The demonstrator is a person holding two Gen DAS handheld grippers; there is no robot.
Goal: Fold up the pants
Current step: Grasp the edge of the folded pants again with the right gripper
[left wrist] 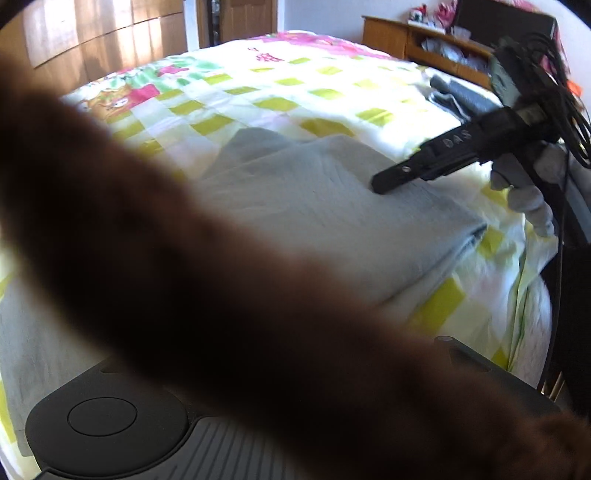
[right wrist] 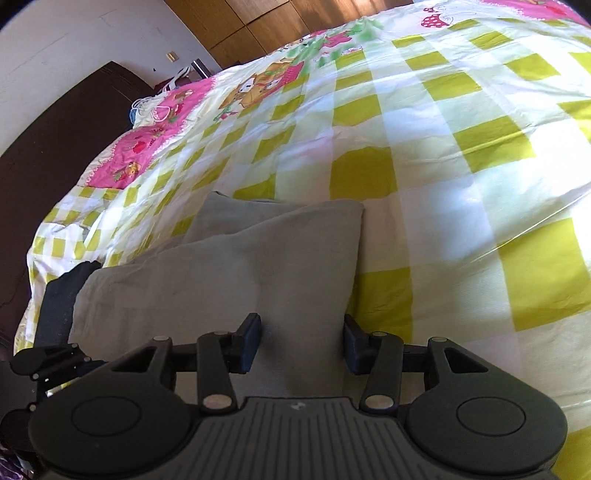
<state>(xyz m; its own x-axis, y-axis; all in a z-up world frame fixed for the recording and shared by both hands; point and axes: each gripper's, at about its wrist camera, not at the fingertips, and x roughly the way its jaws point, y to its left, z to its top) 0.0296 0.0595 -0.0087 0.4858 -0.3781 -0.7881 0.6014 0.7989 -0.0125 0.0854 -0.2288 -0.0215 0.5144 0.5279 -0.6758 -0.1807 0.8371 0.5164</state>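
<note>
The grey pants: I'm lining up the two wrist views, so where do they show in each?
Left wrist: grey pants lie folded at centre, partly behind a dark blur, the right tongs over them.
Right wrist: grey pants sit lower centre, running between the open tongs.
Shared landmark: the green-checked bedcover.

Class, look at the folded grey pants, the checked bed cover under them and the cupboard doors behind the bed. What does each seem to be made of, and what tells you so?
Folded grey pants: probably soft knit or fleece, matte, with rounded thick folds.
Green-and-white checked bed cover: thin woven cloth, likely cotton, slightly glossy, with fine sharp creases.
Brown cupboard doors: wood or wood-look laminate, smooth and semi-gloss; light reflects on the panels.
</note>
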